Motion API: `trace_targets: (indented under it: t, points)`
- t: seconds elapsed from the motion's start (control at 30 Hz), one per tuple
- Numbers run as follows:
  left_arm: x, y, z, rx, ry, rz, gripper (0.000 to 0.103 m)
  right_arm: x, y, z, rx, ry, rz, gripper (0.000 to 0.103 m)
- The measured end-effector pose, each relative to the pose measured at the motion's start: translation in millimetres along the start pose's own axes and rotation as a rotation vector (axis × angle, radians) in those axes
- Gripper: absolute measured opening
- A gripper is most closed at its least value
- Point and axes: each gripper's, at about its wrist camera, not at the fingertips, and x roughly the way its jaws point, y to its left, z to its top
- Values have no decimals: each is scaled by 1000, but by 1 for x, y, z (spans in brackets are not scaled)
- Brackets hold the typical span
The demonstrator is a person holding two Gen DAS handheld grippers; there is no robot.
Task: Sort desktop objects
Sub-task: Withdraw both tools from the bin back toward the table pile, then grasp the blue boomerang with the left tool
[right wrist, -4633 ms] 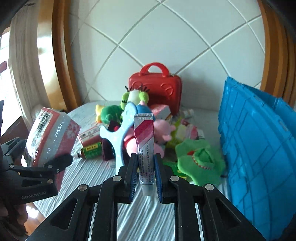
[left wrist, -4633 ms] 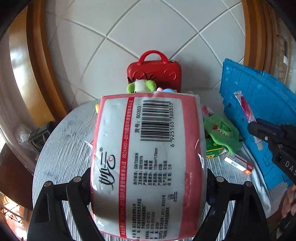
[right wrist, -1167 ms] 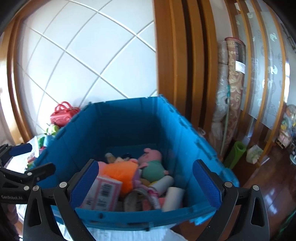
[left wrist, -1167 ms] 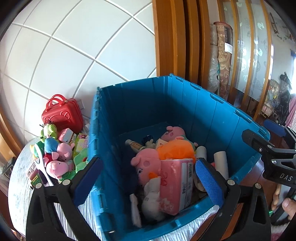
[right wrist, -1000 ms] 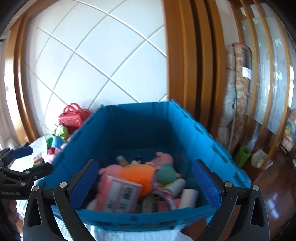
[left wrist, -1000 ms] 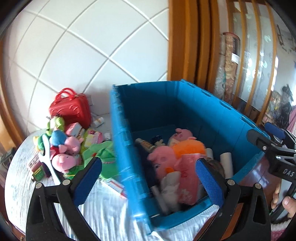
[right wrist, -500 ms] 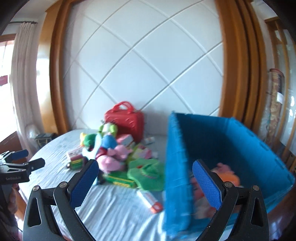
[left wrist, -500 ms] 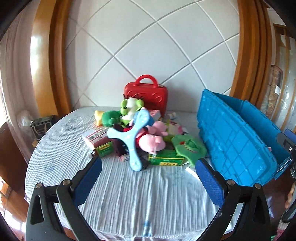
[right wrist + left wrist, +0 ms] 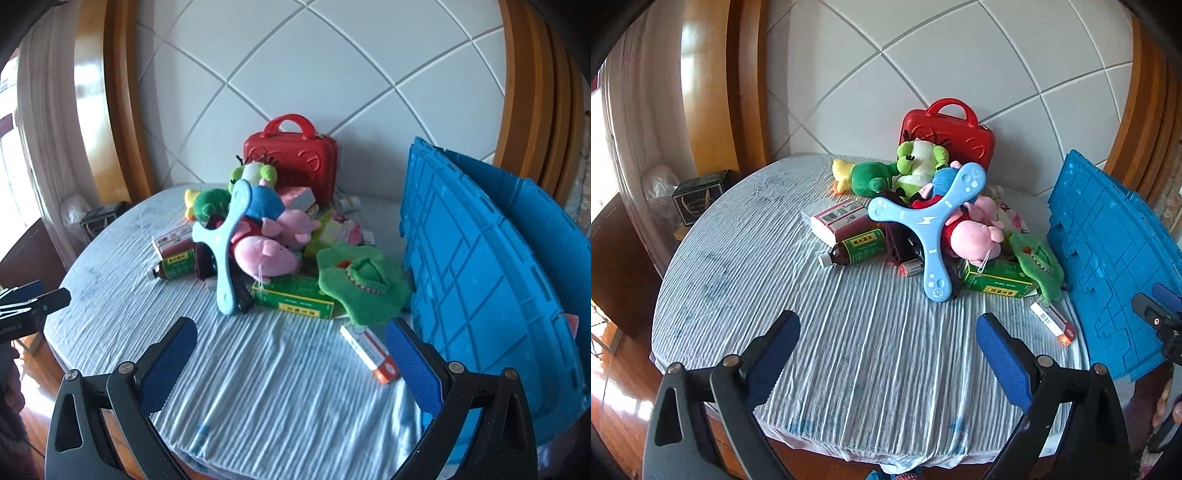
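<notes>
A pile of objects sits mid-table: a light blue three-armed boomerang (image 9: 934, 221) (image 9: 227, 254), pink pig plush toys (image 9: 973, 236) (image 9: 264, 256), a green frog plush (image 9: 916, 164), a brown bottle (image 9: 857, 249), green boxes (image 9: 995, 280) (image 9: 293, 297), a flat green crocodile toy (image 9: 360, 286) and a red case (image 9: 947, 133) (image 9: 291, 162). The blue crate (image 9: 1108, 258) (image 9: 480, 280) stands at the right. My left gripper (image 9: 886, 338) hovers over the bare cloth in front of the pile, wide open but closing, nothing between its fingers. My right gripper (image 9: 291, 341) is open and holds nothing, near a small red-and-white box (image 9: 371, 352).
The round table (image 9: 849, 369) wears a striped white cloth and drops off at the front edge. A pink-and-white carton (image 9: 836, 218) lies left of the pile. A dark box (image 9: 698, 195) sits beyond the table's left rim. Wood frames flank the tiled wall.
Both views have swung from the blue crate's inside, where the tissue pack now lies, left to the table pile. Both grippers came lower and nearer to the cloth, holding nothing.
</notes>
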Motion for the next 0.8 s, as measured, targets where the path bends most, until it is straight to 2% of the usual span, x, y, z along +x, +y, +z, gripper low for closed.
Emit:
trace_targets:
  t: [0.37,0.57,0.8]
  points:
    - [115,-33,37,43,114,84,94,128,-33,5,54,144,76,103]
    - [179,-48,51,67,156,68,93,187,-30,1,48,235,113,103]
    - [259,-66,70,120,171,-10,89,224,-28,-8,91,256,119,103]
